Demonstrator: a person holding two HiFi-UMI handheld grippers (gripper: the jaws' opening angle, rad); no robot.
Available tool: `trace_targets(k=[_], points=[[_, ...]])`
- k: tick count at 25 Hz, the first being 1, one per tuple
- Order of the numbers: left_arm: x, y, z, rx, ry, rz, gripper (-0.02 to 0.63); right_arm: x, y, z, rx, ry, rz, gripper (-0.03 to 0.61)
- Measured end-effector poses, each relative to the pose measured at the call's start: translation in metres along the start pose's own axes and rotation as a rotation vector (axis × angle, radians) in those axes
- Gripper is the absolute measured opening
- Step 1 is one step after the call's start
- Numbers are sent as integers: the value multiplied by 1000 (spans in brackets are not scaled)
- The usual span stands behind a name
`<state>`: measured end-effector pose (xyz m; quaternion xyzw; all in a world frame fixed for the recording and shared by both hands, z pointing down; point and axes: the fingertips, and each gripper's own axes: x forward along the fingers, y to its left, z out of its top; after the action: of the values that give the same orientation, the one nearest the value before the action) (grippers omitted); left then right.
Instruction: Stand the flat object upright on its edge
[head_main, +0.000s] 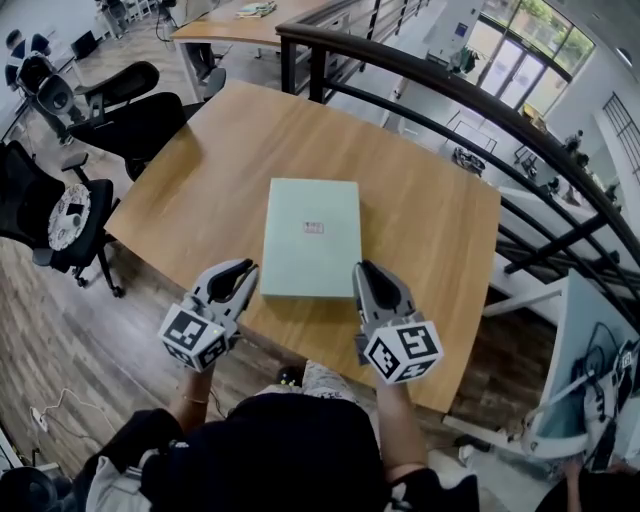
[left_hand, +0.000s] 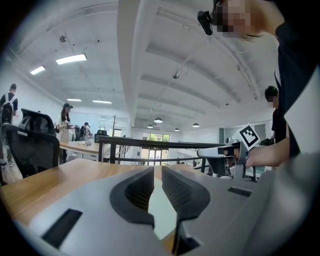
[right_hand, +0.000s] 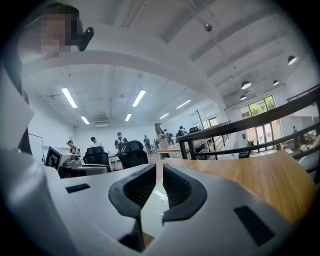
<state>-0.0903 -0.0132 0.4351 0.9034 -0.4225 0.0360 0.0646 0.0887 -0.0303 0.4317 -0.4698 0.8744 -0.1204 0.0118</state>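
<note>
On table (head_main: 200, 170), flat box (head_main: 312, 255), closed grippers (head_main: 244, 269) (head_main: 364, 270)

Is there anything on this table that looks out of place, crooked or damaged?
Nothing stands out. The box lies flat and intact on the table, with no dents or spills visible. The left hand-held gripper and the right hand-held gripper are shut and empty beside its near corners.

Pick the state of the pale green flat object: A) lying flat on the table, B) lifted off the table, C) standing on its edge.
A: the flat object lies flat on the table, left tongs and right tongs shut beside its near corners.
</note>
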Motion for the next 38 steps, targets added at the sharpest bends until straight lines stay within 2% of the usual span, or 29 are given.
trace_targets(k=[8, 14, 18, 22, 27, 31, 32, 34, 36, 38], points=[[44, 13, 7, -17, 12, 12, 37, 29, -35, 10, 11, 21, 25, 34], [81, 23, 9, -36, 51, 20, 37, 47, -64, 12, 31, 64, 45, 34], [98, 34, 7, -60, 52, 24, 38, 59, -78, 12, 42, 80, 56, 34], [111, 47, 2, -50, 82, 46, 38, 76, -93, 4, 44, 103, 64, 34], [121, 77, -4, -83, 106, 34, 38, 103, -98, -1, 44, 138, 47, 35], [137, 88, -6, -86, 125, -23, 38, 116, -106, -6, 47, 163, 1, 37], [141, 92, -8, -87, 133, -34, 38, 119, -107, -9, 54, 177, -11, 50], [145, 101, -12, -98, 141, -50, 40, 128, -108, -17, 59, 209, -22, 131], [147, 109, -20, -118, 151, -55, 59, 137, -111, -24, 45, 238, -37, 132], [149, 118, -30, -144, 165, -51, 111, 145, -116, -31, 37, 258, -56, 132]])
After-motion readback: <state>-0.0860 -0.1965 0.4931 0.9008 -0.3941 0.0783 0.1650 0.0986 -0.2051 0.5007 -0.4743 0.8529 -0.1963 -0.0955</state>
